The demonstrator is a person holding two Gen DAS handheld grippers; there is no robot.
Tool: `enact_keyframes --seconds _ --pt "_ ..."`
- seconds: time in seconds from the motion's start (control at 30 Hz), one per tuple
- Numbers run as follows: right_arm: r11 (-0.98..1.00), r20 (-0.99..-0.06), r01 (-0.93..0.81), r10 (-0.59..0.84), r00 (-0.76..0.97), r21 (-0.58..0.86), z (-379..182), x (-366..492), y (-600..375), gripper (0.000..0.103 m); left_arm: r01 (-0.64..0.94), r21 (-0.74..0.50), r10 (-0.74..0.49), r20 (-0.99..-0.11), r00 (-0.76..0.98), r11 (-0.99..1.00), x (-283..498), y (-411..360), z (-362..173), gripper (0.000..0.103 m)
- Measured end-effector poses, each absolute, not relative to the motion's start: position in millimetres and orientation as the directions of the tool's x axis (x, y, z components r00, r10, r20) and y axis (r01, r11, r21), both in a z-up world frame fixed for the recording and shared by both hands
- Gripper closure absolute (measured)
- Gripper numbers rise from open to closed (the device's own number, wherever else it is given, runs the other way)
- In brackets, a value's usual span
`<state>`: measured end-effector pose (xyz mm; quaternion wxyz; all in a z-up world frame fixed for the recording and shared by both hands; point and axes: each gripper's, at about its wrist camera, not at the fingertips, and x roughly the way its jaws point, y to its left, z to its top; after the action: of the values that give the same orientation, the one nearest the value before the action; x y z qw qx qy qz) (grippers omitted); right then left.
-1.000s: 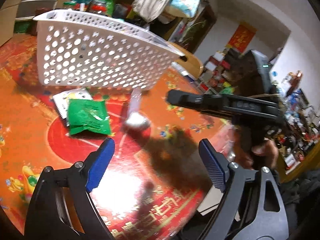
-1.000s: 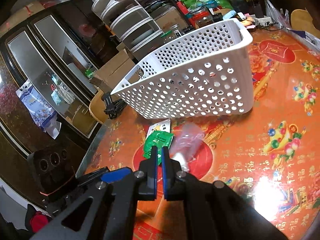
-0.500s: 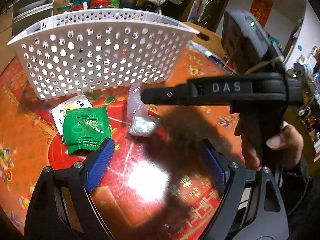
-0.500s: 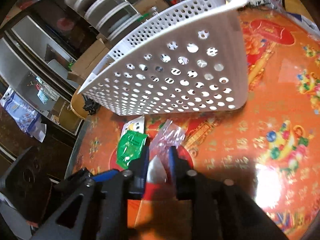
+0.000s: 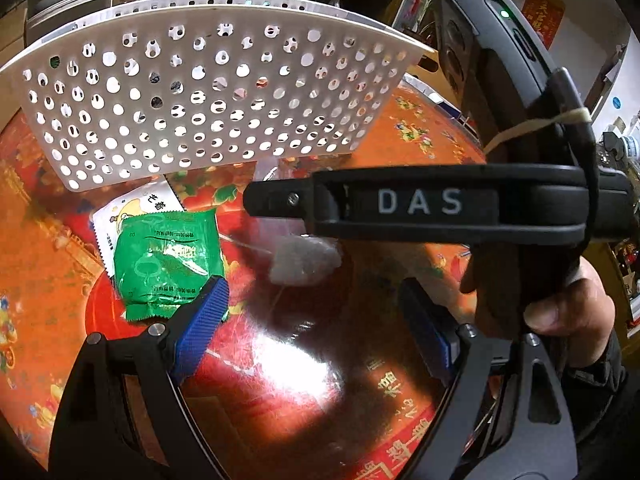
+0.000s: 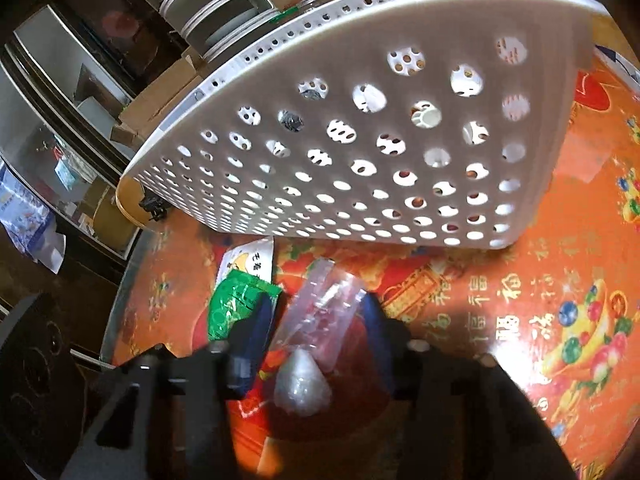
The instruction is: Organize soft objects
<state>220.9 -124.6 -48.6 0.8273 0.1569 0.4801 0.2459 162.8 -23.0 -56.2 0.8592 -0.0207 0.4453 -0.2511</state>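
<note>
Over the bench [image 5: 60, 280], from the left view, the left gripper [image 5: 316, 316] hangs with jaws wide and empty beside the green packet [image 5: 168, 264], nearer the basket [image 5: 200, 100] than a second ago. From the right view, the right gripper [image 6: 316, 320], shut a second ago, is opening its jaws around the clear bag [image 6: 320, 312], not yet pinching it: a pickup seems next.

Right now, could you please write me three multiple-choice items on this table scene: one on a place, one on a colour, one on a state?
1. Where does the clear plastic bag lie?
A. inside the basket
B. on the table between the right tool's fingers
C. on the green packet

2. What colour is the perforated basket?
A. white
B. blue
C. black

3. How is the left tool?
A. shut on the packet
B. open and empty
C. shut on the bag

Answers: 1 B, the bag sits between the opening right tool; 2 A, its wall is white; 3 B, its pads stand apart, the green packet only beside one.
</note>
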Motion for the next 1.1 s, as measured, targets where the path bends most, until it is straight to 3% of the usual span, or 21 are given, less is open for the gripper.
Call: enact_keyframes --seconds 0.4,0.47,0.53,0.57,1.1 --pt "0.822 -0.706 -0.250 0.567 0.424 0.511 -53.3 209.5 -138.8 0.066 0.386 -0.182 -0.371 -0.782 0.502 0.904 195.0 -65.5 -67.6 0.019" --pt "0.821 -0.705 -0.250 0.569 0.424 0.513 -52.8 208.0 -141.9 0.066 0.381 -0.155 -0.349 -0.780 0.519 0.912 194.7 -71.0 -68.3 0.035" --pt "0.818 -0.702 -0.248 0.573 0.424 0.519 -52.8 207.3 -144.9 0.066 0.377 -0.135 -0.334 -0.777 0.533 0.916 195.8 -75.1 -68.7 0.062" --pt "0.819 -0.701 -0.246 0.572 0.425 0.519 -52.9 206.9 -145.7 0.067 0.381 -0.131 -0.334 -0.777 0.534 0.915 195.9 -76.8 -69.1 0.066" --pt "0.782 -0.655 -0.265 0.619 0.433 0.564 -49.5 195.7 -155.9 0.069 0.414 -0.128 -0.363 -0.747 0.557 0.901 177.1 -70.5 -64.6 0.070"
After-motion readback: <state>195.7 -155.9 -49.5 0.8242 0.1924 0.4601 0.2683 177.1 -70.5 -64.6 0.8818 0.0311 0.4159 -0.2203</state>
